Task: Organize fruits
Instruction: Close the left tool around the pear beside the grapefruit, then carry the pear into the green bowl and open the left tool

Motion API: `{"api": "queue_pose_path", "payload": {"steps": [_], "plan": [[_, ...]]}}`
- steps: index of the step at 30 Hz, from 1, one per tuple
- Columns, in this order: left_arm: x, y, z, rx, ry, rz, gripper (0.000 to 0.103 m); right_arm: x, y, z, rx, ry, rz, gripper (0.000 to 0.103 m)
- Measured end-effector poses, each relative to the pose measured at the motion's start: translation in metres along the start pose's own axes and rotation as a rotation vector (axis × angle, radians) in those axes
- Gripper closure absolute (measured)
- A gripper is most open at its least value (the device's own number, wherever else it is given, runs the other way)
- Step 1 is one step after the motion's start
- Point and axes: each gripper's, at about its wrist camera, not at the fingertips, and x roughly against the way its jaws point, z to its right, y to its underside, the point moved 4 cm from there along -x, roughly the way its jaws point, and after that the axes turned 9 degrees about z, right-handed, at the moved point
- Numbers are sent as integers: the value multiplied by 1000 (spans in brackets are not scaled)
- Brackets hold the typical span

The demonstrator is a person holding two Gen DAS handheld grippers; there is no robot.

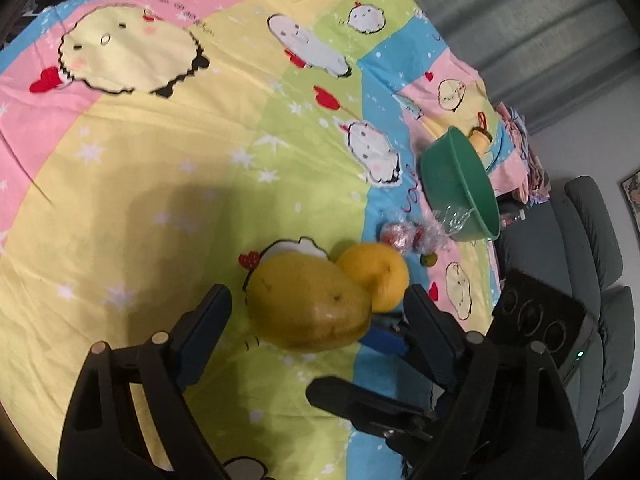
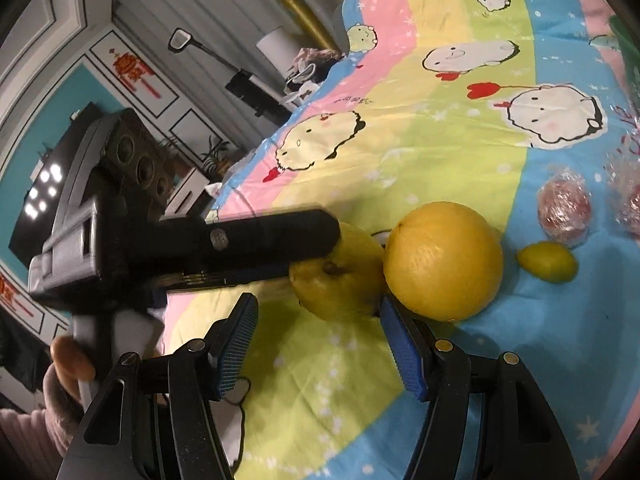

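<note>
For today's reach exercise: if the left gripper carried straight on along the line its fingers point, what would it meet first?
Most likely the yellow-green fruit, lying between the open fingers of the left gripper; the orange sits just behind it. Depth is uncertain.

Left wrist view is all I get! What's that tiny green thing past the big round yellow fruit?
Observer: In the right wrist view it's a small lemon-shaped fruit, yellow-green, touching nothing.
Operator: Are the other tongs holding anything?
Observer: No. The right tongs are open with nothing pinched. Their tips just reach the yellow-green fruit.
Operator: Who holds the left tongs?
Observer: A hand in a fluffy pink sleeve, down at their handle.
</note>
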Motion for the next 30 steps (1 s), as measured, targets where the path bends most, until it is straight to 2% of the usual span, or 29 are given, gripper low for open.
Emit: {"api": "queue_pose_path", "payload": {"steps": [3, 6, 10, 12, 16, 25, 28, 30], "plan": [[-3, 1, -4, 28, 25, -13, 15, -6, 0, 4, -14, 45, 4, 37], [-5, 1, -4, 44, 46, -25, 19, -11, -3, 6, -58, 55, 20, 37], [-5, 1, -1, 48, 51, -26, 19, -16, -5, 5, -37, 75, 19, 37], [-3, 2, 0, 46, 50, -25, 20, -16, -5, 6, -18, 98, 17, 44], [-2, 3, 5, 11, 41, -18, 20, -14, -4, 5, -6, 87, 24, 44], [10, 5, 19, -4, 87, 1, 21, 7, -4, -7, 40, 88, 82, 45], [11, 5, 31, -17, 99, 11, 36, 23, -7, -7, 45, 104, 112, 45], [9, 5, 40, -6, 136, 7, 37, 35, -12, -5, 52, 121, 133, 45]]}}
